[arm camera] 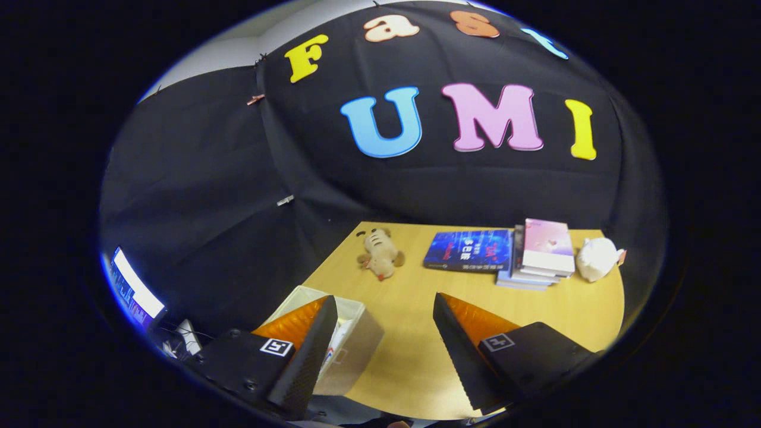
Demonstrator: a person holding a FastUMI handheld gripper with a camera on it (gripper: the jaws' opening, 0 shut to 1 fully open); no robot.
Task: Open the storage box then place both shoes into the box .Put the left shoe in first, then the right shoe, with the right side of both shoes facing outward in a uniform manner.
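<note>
My gripper (385, 309) is held above the wooden table (416, 351) with its two fingers wide apart and nothing between them. A translucent white storage box (351, 345) stands at the table's near left corner, partly hidden behind the left finger (312, 339). Whether its lid is on I cannot tell, and something with printed colours shows inside. The right finger (455, 339) hangs over bare tabletop.
Beyond the fingers lie a small beige plush toy (379, 254), a dark blue book (469, 249), a stack of books (541, 252) and a white plush toy (597, 258) at the far right. A lit screen (134, 291) sits off the table to the left.
</note>
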